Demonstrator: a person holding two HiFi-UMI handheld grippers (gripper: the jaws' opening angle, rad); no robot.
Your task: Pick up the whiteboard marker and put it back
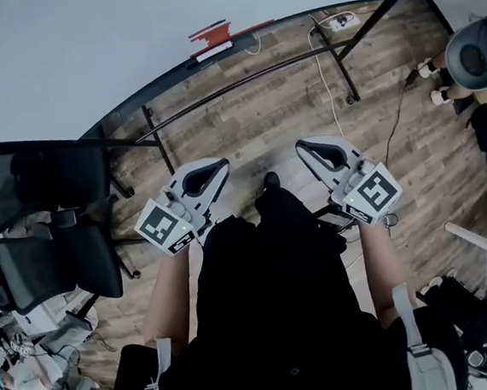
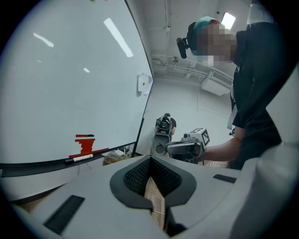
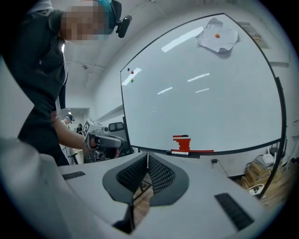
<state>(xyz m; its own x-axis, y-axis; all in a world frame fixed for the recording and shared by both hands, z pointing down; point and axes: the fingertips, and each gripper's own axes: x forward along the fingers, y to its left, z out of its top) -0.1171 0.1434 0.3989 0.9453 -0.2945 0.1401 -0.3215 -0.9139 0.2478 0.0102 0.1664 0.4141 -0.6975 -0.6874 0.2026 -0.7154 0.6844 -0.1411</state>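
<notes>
Above the wooden floor point(image 1: 287, 108), the head view has the left tool point(image 1: 214, 170) and right tool point(image 1: 310, 147) side by side, aimed at 12 o'clock toward the whiteboard point(image 1: 84, 51). From the left gripper view its jaws are pressed together on nothing, and the whiteboard marker point(image 2: 79, 159) lies on the board's tray point(image 2: 28, 167) at 9 o'clock of the tips. From the right gripper view those jaws are likewise closed and empty, with the marker at 3 o'clock.

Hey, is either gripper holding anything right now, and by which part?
Nothing is held. Both the left gripper and right gripper are shut and empty; the whiteboard marker lies on the board's tray.
</notes>
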